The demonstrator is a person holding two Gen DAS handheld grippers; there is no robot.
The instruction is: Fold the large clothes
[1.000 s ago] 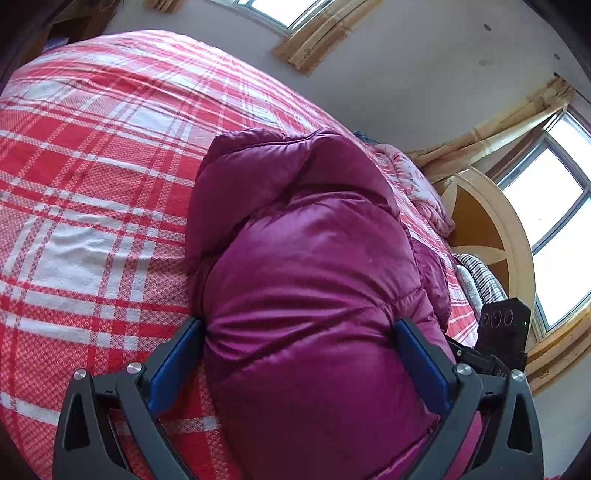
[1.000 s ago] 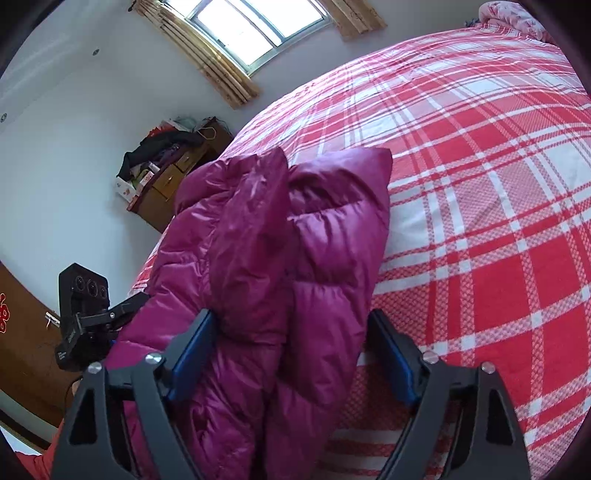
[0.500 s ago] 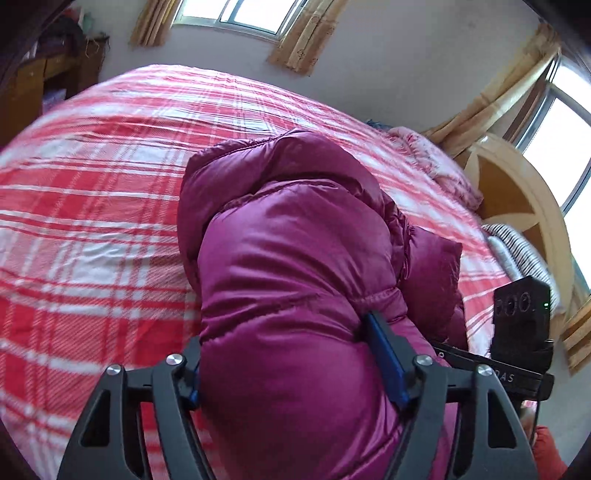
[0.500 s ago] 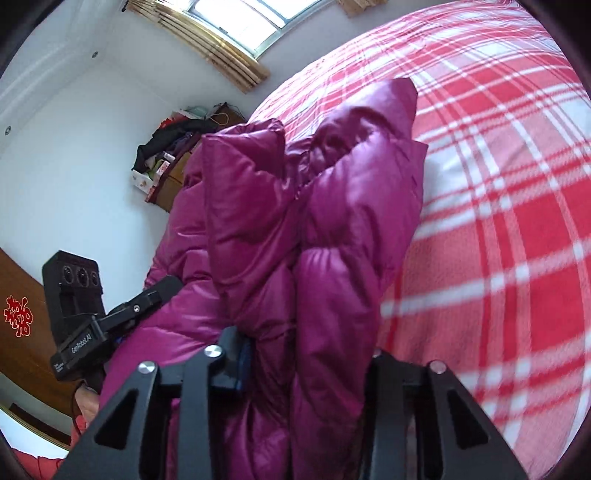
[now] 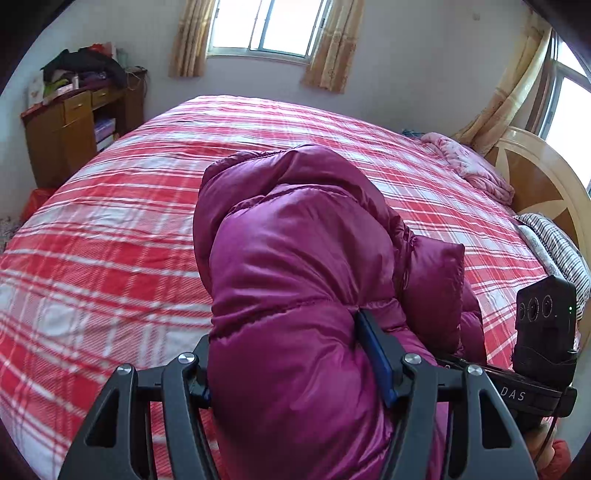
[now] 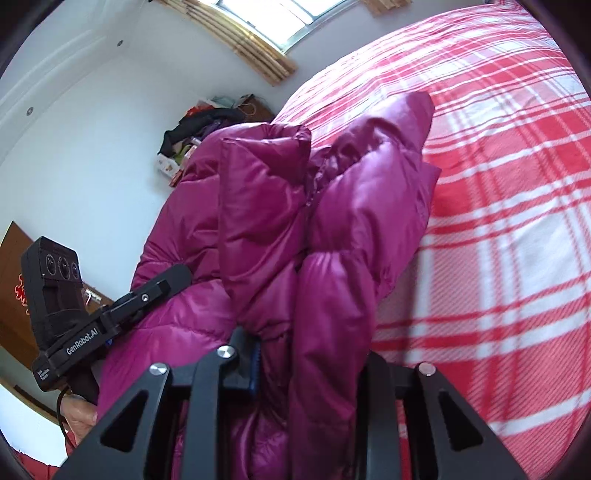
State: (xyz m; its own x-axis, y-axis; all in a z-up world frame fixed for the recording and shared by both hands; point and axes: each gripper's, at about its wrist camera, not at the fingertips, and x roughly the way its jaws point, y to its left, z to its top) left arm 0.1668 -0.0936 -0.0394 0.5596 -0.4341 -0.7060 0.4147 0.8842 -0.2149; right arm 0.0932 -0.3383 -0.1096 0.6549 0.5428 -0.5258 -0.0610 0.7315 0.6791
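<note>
My left gripper (image 5: pixel 295 369): jaws partly closed, clamped on a thick fold of the magenta puffer jacket (image 5: pixel 306 266); blue pad pressed into fabric. My right gripper (image 6: pixel 306 354): jaws narrow, pinching bunched jacket layers. Jacket bundled btwn both grippers, far end resting on red plaid bedspread (image 5: pixel 110 229). Beyond: wooden cabinet (image 5: pixel 70 129) w/ clutter, curtained window (image 5: pixel 266 26), headboard (image 5: pixel 543 181).

Bunched down jacket (image 5: pixel 295 266) on the bedspread (image 5: pixel 110 236), clamped between both grippers: left gripper (image 5: pixel 295 373) at one side, right gripper (image 6: pixel 310 354) beside it. Cabinet (image 5: pixel 70 125) beyond the bed's far-left corner; headboard (image 5: pixel 546 184) right.
</note>
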